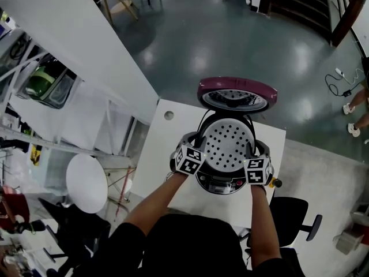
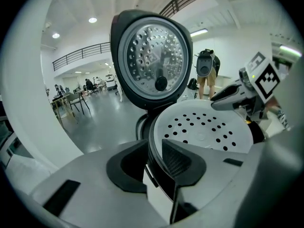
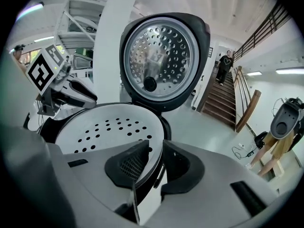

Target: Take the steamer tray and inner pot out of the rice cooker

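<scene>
1. The left tool is nearly closed. Its two black pads pinch the thin rim of the round white plastic steamer tray with many small holes. One pad is inside the tray and one is outside.
2. The right tool is nearly closed too. It pinches the rim of the steamer tray on the other side, one pad in and one pad out.
3. The steamer tray reaches from one tool across to the other. Each tool looks over the holes at the other tool on the far rim.
4. The steamer tray lies over the open top of the round black and silver rice cooker, right under both tools.
5. A dark wall shows just below the rim, between each tool's pads. It is not clear if this is the inner pot.
6. The rice cooker's dark pink lid stands open just past the tips of the tools. Its shiny metal inside, full of little holes, faces them.
7. The rice cooker stands on a white table below the tools.
</scene>
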